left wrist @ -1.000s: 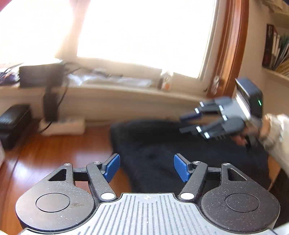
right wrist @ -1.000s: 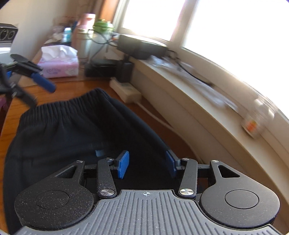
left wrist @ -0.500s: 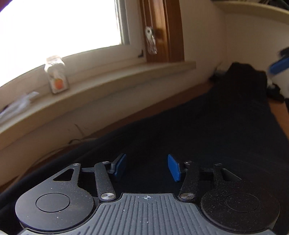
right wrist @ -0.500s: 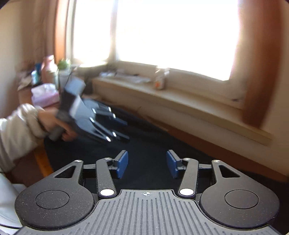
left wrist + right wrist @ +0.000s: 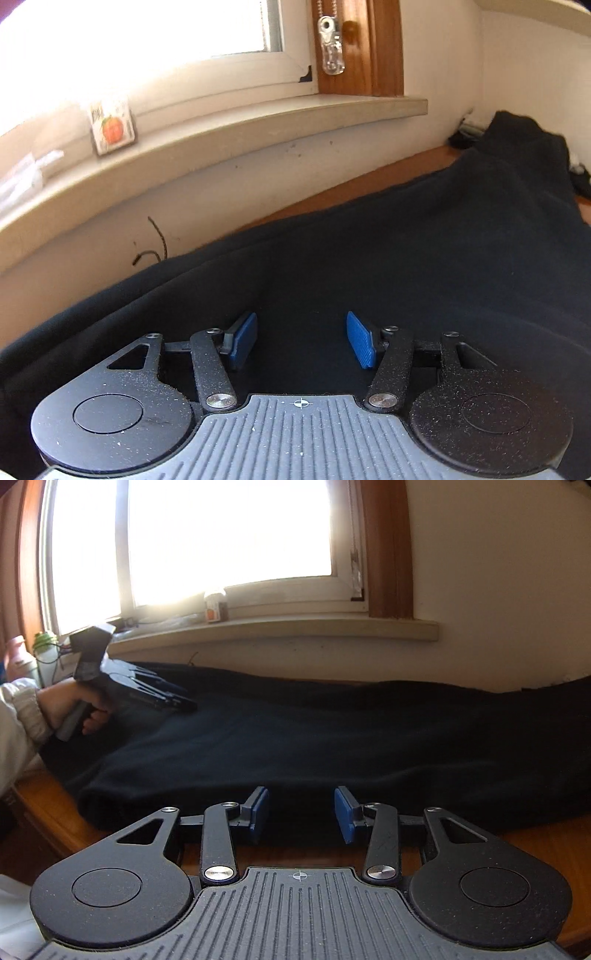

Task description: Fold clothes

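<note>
Right wrist view: one dark garment (image 5: pixel 332 738), two tongs, left tongs (image 5: pixel 301 341) parting, right tongs (image 5: pixel 301 814) narrowing (both apart, clamping nothing).

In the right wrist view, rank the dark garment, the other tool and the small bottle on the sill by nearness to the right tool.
1. Dark garment: its near edge lies right at the right tool, whose jaws are closing.
2. Left tool: far left, over the garment.
3. Small bottle: on the windowsill, by the glass.

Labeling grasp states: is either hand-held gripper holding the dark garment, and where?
Neither. The left hand-held gripper, jaws opening, and right hand-held gripper, jaws closing, are both above the dark garment, pads not pressing.
</note>
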The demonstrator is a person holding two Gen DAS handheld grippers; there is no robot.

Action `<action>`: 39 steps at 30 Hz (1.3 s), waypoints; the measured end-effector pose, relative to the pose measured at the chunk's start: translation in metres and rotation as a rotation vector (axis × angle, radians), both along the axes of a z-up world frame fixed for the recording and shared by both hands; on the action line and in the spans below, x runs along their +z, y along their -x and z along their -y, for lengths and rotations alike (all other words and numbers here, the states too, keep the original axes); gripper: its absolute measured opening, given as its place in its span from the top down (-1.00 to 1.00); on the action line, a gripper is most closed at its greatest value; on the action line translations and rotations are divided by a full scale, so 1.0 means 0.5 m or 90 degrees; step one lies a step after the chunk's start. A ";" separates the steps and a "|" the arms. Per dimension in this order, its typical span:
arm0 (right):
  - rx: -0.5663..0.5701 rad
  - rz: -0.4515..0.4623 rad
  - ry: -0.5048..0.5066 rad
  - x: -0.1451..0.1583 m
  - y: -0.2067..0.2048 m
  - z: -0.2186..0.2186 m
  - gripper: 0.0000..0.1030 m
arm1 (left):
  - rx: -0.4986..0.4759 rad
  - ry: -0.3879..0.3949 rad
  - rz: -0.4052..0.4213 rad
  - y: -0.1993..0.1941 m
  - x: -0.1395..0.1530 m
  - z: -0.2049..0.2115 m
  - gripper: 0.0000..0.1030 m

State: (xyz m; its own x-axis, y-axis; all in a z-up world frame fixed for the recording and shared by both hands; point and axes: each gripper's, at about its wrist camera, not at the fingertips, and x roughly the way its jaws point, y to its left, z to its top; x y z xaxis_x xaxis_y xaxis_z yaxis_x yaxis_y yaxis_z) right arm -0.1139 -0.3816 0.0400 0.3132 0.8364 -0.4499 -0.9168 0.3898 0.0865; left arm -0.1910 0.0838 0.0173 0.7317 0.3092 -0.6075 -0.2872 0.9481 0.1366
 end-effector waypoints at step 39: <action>0.154 -0.011 -0.069 -0.045 0.115 -0.088 0.19 | -0.053 0.156 0.095 0.127 0.134 0.333 0.86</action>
